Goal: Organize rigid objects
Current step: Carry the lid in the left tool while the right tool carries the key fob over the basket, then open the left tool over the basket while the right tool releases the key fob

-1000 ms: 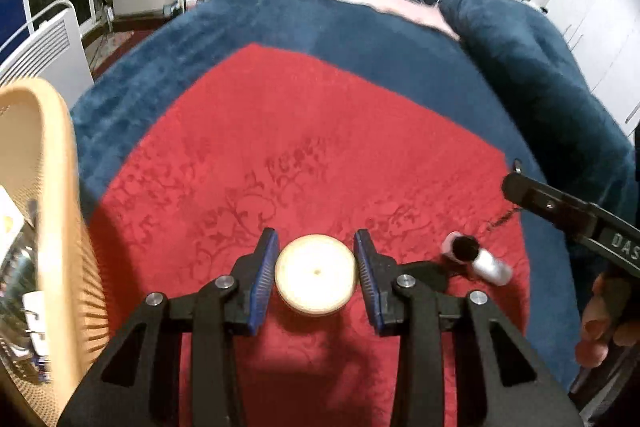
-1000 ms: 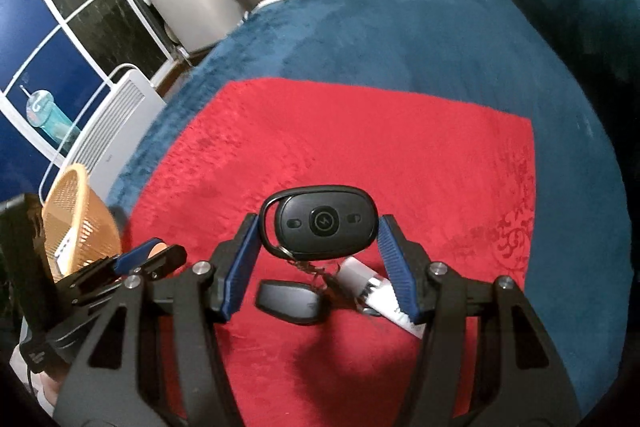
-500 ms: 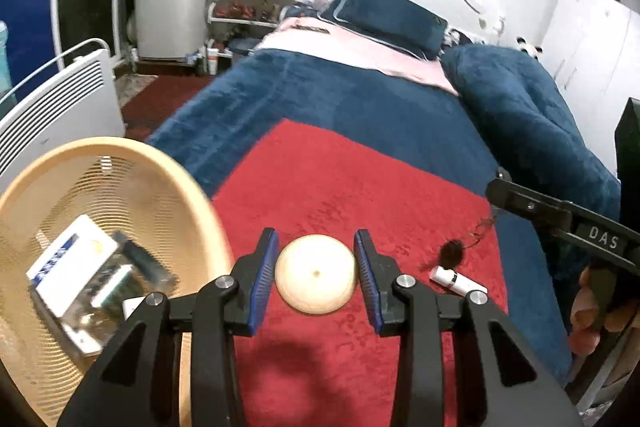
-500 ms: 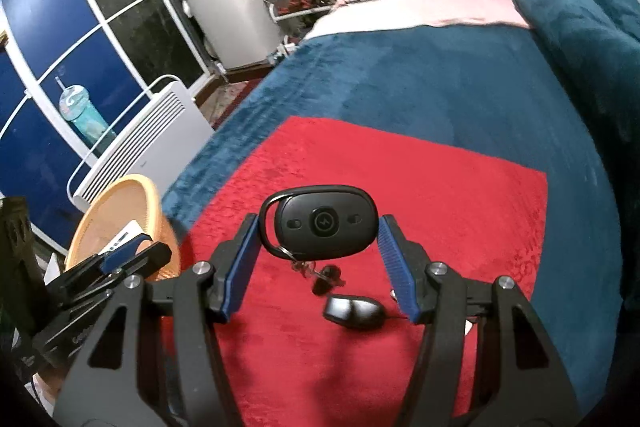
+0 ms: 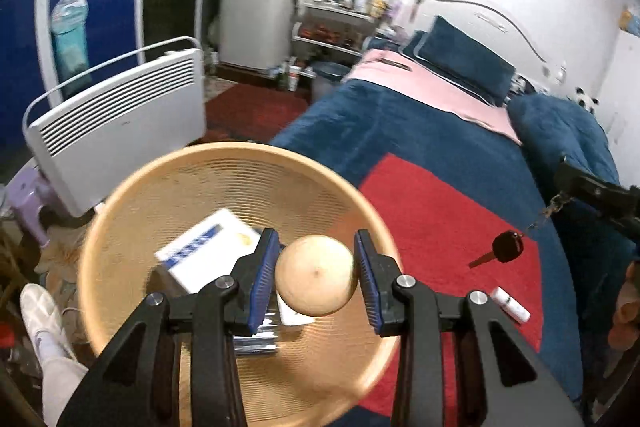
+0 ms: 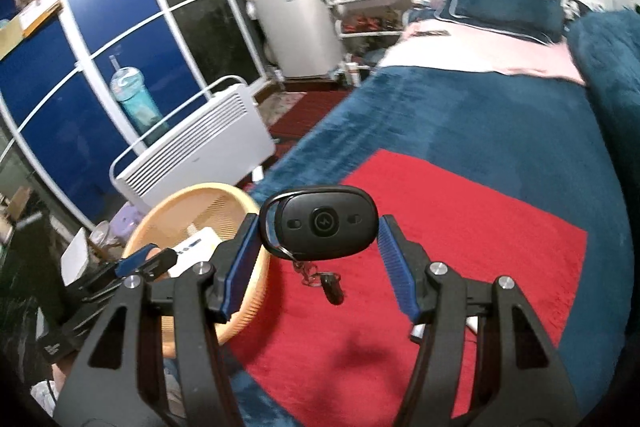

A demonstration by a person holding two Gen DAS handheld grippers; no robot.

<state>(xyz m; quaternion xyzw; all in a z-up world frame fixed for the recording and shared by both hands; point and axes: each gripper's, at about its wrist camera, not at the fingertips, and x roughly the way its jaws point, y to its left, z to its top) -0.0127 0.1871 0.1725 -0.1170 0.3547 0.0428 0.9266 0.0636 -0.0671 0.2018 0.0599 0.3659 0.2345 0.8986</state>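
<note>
My left gripper (image 5: 315, 277) is shut on a round pale wooden ball (image 5: 317, 275) and holds it above the tan woven basket (image 5: 168, 187). The basket holds a white and blue box (image 5: 206, 253) and a clear packet. My right gripper (image 6: 318, 259) is shut on a black key fob (image 6: 324, 223), held in the air above the red cloth (image 6: 460, 227). A key (image 6: 334, 289) hangs from the fob on a short chain; it also shows in the left wrist view (image 5: 505, 249). A small white tube (image 5: 510, 309) lies on the red cloth.
The red cloth lies on a blue blanket (image 6: 460, 115) over a bed. A white panel heater (image 5: 116, 123) stands beside the basket. A purple stool (image 5: 34, 199) and a white slipper (image 5: 38, 315) are on the floor at the left.
Both grippers have risen and swung left. My left gripper with the ball now hangs over the basket. The key fob and its dangling key are lifted clear of the cloth.
</note>
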